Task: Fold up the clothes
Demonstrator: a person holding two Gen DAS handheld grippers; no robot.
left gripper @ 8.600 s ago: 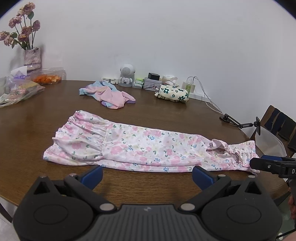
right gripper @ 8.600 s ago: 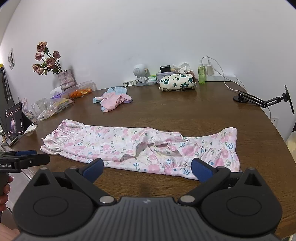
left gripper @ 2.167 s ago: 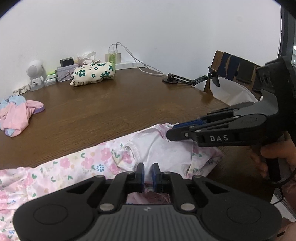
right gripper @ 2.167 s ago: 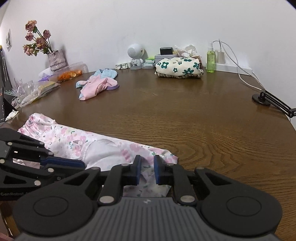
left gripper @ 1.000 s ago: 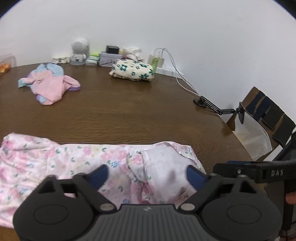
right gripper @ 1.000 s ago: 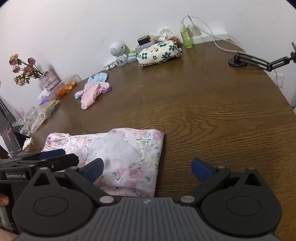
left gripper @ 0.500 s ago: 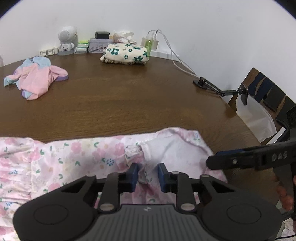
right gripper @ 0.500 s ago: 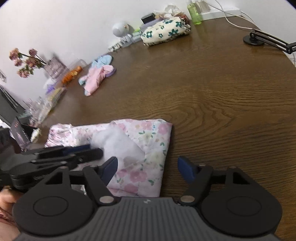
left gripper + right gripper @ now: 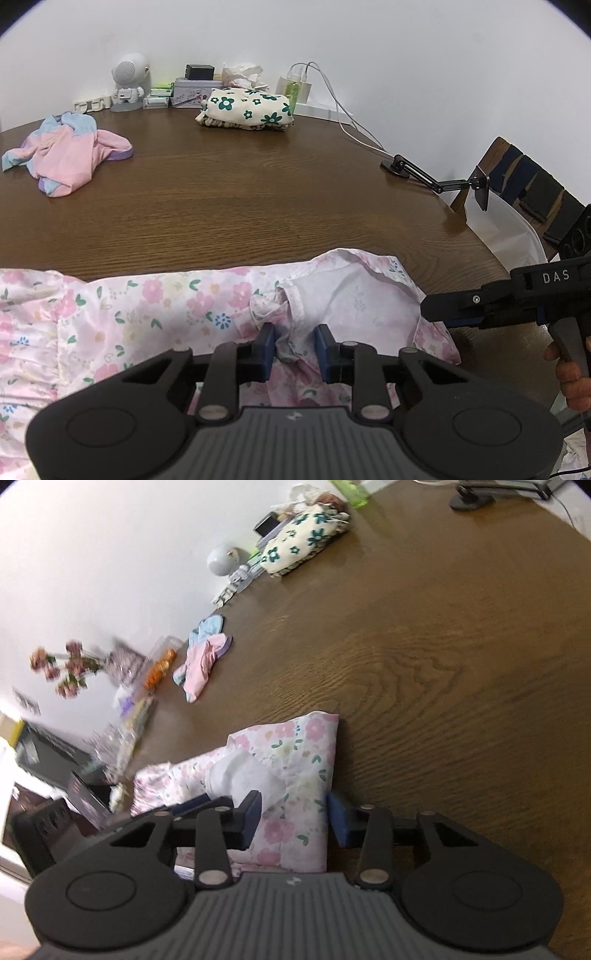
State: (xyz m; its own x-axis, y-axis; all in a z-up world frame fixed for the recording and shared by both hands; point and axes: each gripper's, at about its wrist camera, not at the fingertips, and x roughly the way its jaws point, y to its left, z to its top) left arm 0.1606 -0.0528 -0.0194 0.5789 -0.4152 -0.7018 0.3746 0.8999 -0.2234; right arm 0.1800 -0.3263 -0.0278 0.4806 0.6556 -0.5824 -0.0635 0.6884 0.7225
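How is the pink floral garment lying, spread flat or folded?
Partly folded: the pink floral garment has its end doubled back, pale inner side facing up.

Only one text reads clearly — white capitals "DAS" on the black side of the right gripper (image 9: 434,317), seen from the left wrist view — while the right wrist view offers nothing legible.

Far ahead of your left claw (image 9: 295,345), a white astronaut figurine (image 9: 127,86) is standing against the wall, with a tin box (image 9: 192,92) sitting just right of it. Further right, a green bottle (image 9: 291,91) is standing. Ahead and right, a black jointed stand (image 9: 436,181) is reaching off the wooden table (image 9: 258,192) toward a chair (image 9: 532,184).
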